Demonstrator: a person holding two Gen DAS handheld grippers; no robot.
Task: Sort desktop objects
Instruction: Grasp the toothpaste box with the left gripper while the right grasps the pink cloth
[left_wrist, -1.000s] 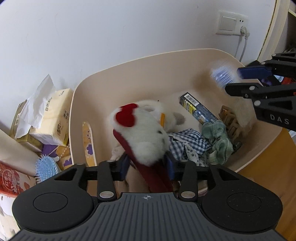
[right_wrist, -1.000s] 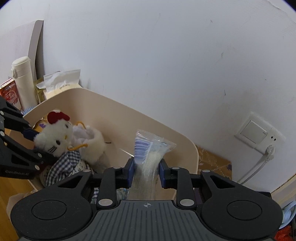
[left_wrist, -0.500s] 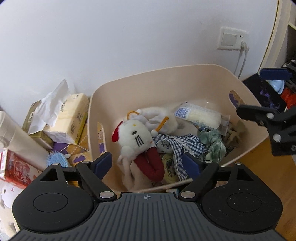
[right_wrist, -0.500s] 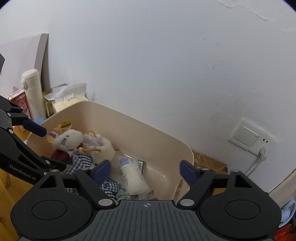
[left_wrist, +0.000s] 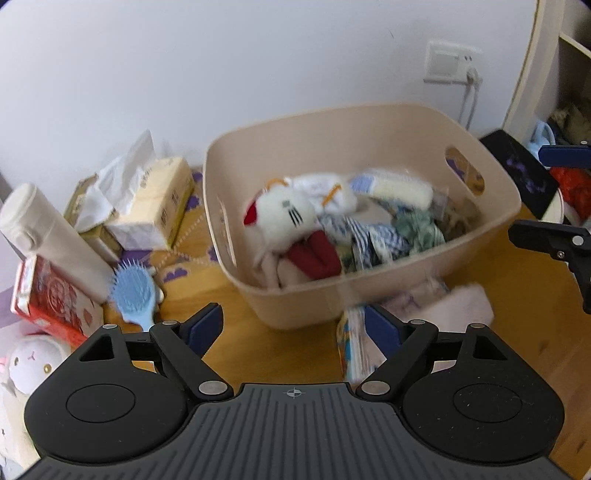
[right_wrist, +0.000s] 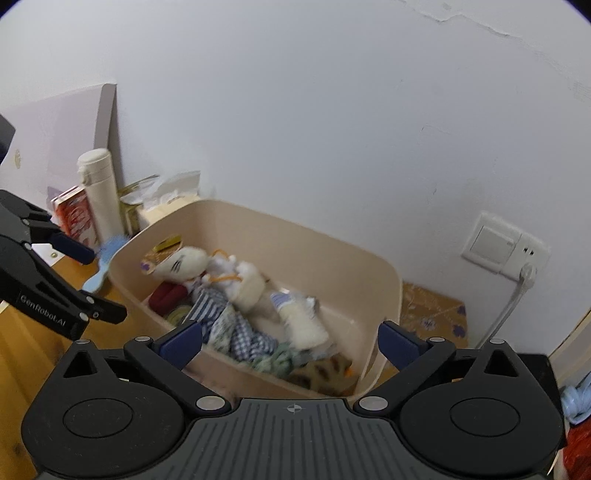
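A beige plastic bin (left_wrist: 369, 295) stands on the wooden desk against the wall. Inside it lie a white cat plush with a red bow (left_wrist: 284, 210), a clear bag of white stuff (left_wrist: 402, 188), checked cloth and a green scrunchie. My left gripper (left_wrist: 293, 326) hangs open in front of the bin's near wall, holding nothing. In the right wrist view the bin (right_wrist: 332, 258) lies below and ahead, with the plush (right_wrist: 184, 264) and the bag (right_wrist: 301, 321) inside. My right gripper (right_wrist: 291, 341) is above the bin's near rim, its jaws opening, with nothing between them.
Left of the bin are a blue hairbrush (left_wrist: 133, 291), a tissue pack (left_wrist: 155, 206), a white flask (left_wrist: 48, 236) and a red box (left_wrist: 51, 299). A printed packet (left_wrist: 354, 347) and a pink fluffy item (left_wrist: 458, 302) lie before the bin. A wall socket (left_wrist: 450, 62) with a cord is behind.
The left gripper let go of the cat plush and the right let go of the clear bag; both now lie in the bin. Both grippers opened wide and drew back from the bin.
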